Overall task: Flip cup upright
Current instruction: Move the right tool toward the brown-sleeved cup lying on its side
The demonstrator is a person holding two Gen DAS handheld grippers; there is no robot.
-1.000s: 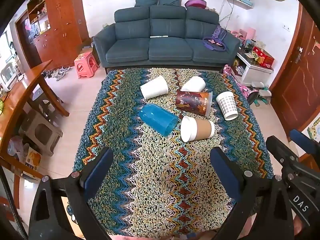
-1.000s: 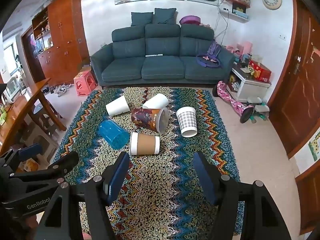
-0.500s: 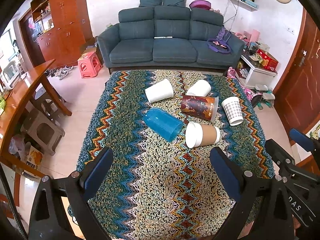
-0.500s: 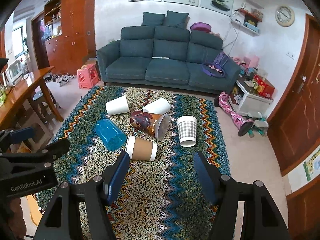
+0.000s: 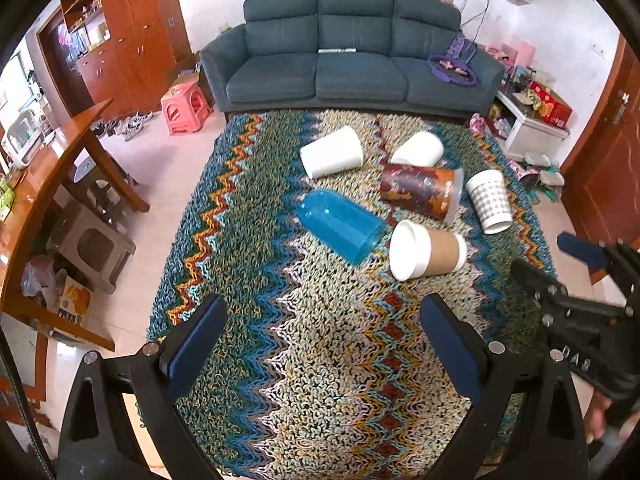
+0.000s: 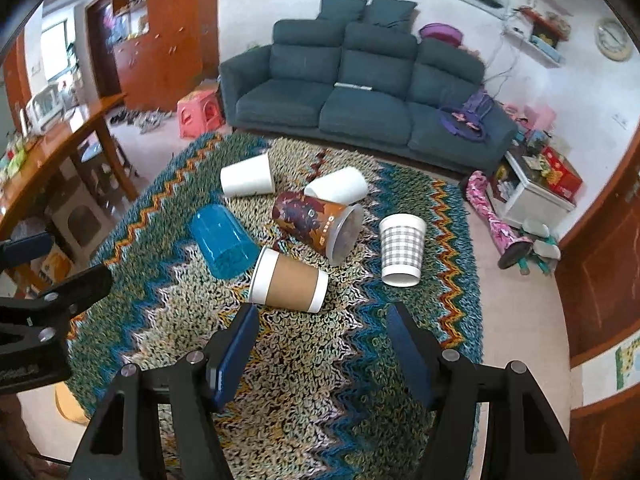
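Several cups lie on a zigzag rug (image 5: 320, 360). A brown-sleeved paper cup (image 5: 426, 249) (image 6: 289, 281) lies on its side nearest me. A blue plastic cup (image 5: 340, 225) (image 6: 224, 241) lies to its left. A dark patterned cup (image 5: 422, 191) (image 6: 318, 226) and two white cups (image 5: 332, 152) (image 5: 418, 149) lie behind. A checked cup (image 5: 490, 202) (image 6: 401, 250) stands upside down at the right. My left gripper (image 5: 322, 332) is open and empty above the near rug. My right gripper (image 6: 322, 342) is open and empty, just short of the brown cup.
A dark blue sofa (image 5: 352, 56) stands behind the rug. A wooden table (image 5: 48, 184) and stools (image 5: 96, 244) are at the left. A pink stool (image 5: 185, 107) stands by the sofa. A white cabinet (image 5: 532, 132) and wooden door (image 5: 608, 184) are at the right.
Both grippers have moved forward and lower towards the cups, which now look larger. The right view has tilted. The cups have not moved.
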